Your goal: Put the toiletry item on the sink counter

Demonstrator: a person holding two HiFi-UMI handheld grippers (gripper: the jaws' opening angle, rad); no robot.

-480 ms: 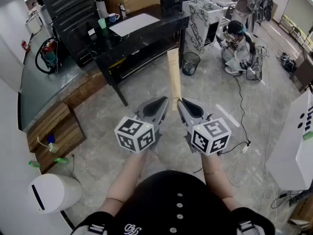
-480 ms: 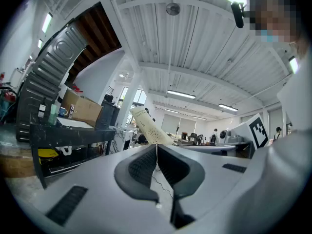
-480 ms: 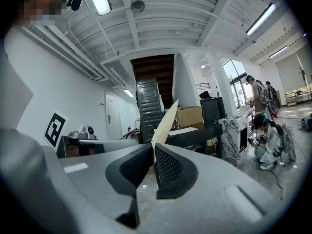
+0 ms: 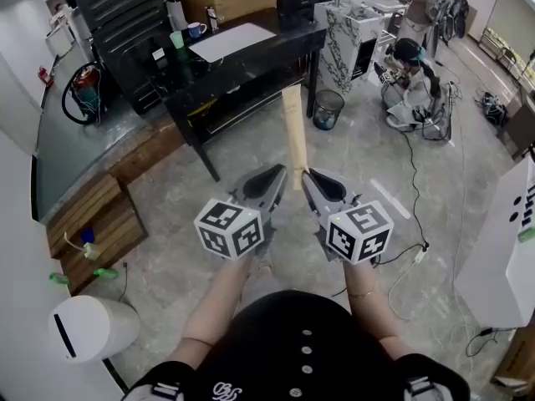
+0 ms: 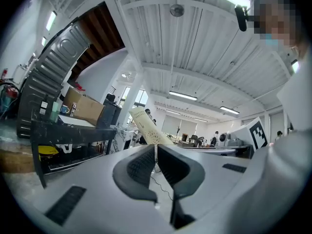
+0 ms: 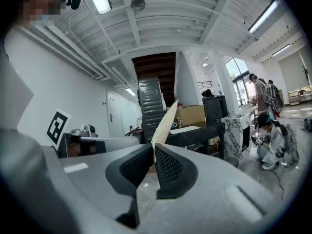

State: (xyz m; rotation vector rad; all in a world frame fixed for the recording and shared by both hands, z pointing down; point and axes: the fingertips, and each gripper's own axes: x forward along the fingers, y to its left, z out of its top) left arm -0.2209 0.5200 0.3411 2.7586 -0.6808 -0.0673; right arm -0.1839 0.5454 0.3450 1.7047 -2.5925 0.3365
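- The black desk (image 4: 261, 57) stands well ahead of us. Just right of it is a marbled stand (image 4: 338, 47), which we take to be the sink counter. We are well apart from both, so we judge the carry is under way and the placing not yet done.
- The right hand-held gripper (image 6: 152, 152) has its jaws nearly together. They pinch the lower end of a long, flat, cream box (image 4: 293, 132), the toiletry item. Gripping it low leaves most of its length free, which should make it easy to set down.
- The left hand-held gripper (image 5: 156, 151) has its jaws together, and we see nothing between them. It rides just beside the right one, seemingly only keeping pace.
- The box stands up in the air between the two gripper tips and leans slightly, well clear of the floor.
- One face of the box carries small dark print and dots, too small for us to read. The marker cubes (image 4: 361, 232) show only black-and-white square patterns.
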